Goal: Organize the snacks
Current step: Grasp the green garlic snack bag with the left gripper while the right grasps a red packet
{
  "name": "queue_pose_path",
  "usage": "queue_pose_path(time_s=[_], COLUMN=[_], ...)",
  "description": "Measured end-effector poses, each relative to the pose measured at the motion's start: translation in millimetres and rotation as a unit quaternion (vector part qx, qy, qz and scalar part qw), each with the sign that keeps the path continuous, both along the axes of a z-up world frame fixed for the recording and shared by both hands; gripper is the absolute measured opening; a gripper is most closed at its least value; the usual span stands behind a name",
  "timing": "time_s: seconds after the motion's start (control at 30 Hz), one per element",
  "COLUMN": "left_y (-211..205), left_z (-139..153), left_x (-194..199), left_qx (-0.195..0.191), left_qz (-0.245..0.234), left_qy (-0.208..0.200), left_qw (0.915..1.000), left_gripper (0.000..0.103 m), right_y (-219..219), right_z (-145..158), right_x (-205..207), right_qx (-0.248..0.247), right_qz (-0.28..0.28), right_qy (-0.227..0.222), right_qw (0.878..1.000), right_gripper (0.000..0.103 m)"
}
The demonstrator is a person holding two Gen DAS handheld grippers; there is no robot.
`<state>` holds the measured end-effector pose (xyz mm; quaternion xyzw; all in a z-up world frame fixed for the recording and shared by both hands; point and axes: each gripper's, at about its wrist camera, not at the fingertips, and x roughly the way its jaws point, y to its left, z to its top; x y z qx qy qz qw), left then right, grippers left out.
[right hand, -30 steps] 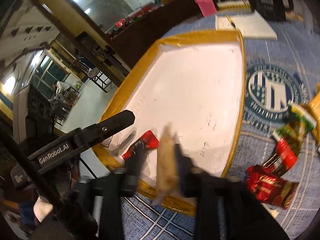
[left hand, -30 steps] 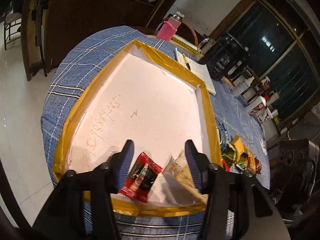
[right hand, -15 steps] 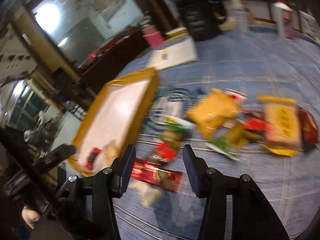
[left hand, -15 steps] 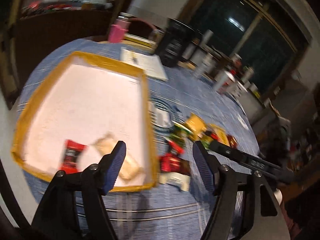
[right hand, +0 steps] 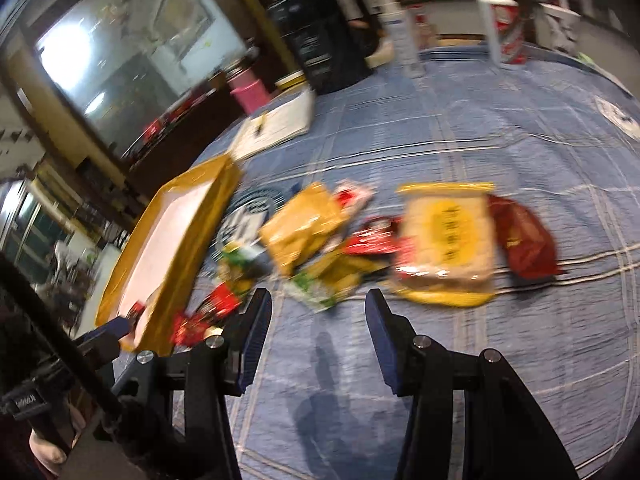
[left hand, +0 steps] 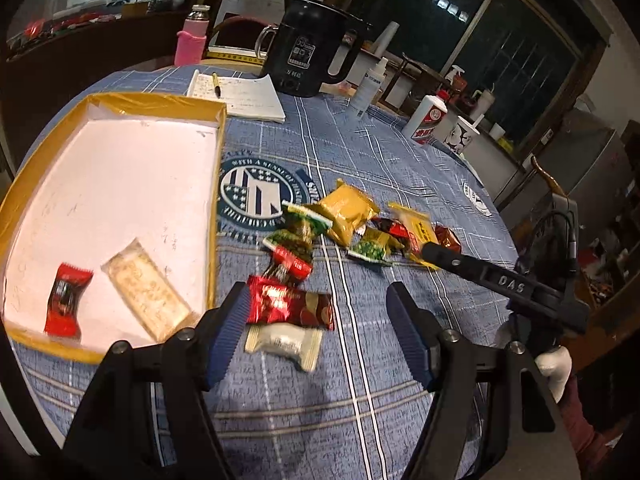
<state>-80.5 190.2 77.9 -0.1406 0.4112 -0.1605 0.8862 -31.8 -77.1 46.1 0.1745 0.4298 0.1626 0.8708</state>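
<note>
A yellow-rimmed white tray (left hand: 120,100) lies on the left with a small red candy (left hand: 66,300) and a pale clear-wrapped bar (left hand: 146,290) in it. Loose snacks lie on the blue cloth: a long red packet (left hand: 290,307), a white candy (left hand: 286,342), green packets (left hand: 296,236), a yellow pouch (left hand: 350,210). My left gripper (left hand: 320,332) is open above the red packet and white candy, holding nothing. In the right wrist view my right gripper (right hand: 316,338) is open and empty, short of a large yellow bag (right hand: 446,240) and a dark red pouch (right hand: 524,236). The tray (right hand: 160,232) shows at its left.
A black kettle (left hand: 308,60), a notepad with a pen (left hand: 236,94), a pink-sleeved bottle (left hand: 192,40), a spray bottle (left hand: 370,88), a white jar (left hand: 428,120) and a paper cup (left hand: 462,136) stand along the table's far side. The right gripper's arm (left hand: 500,284) reaches in from the right.
Both grippers swung right, away from the tray, toward the loose snacks. The right gripper let go of the pale bar, which now lies in the tray beside the red candy. Left jaws widened.
</note>
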Motion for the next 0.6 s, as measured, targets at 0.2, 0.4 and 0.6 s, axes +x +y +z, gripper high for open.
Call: queue_pose_path(time_s=[0.2, 0.4, 0.6], left_y=[-4, -16, -23], left_z=[-5, -19, -36], left_x=[35, 61, 82], left_qx=[0.003, 0.007, 0.011], left_qz=[0.01, 0.004, 0.009], left_qy=[0.016, 0.044, 0.071], left_qw=[0.9998, 0.999, 0.9974], left_gripper=[0.072, 0.072, 0.075], right_y=[-53, -91, -110], right_z=[4, -3, -9], right_x=[3, 12, 28], right_qx=[0.011, 0.014, -0.009], right_qz=[-0.057, -0.089, -0.123], right_qy=[-0.006, 0.007, 0.009], right_qw=[0.998, 0.996, 0.992], right_gripper=[0.05, 0.05, 0.053])
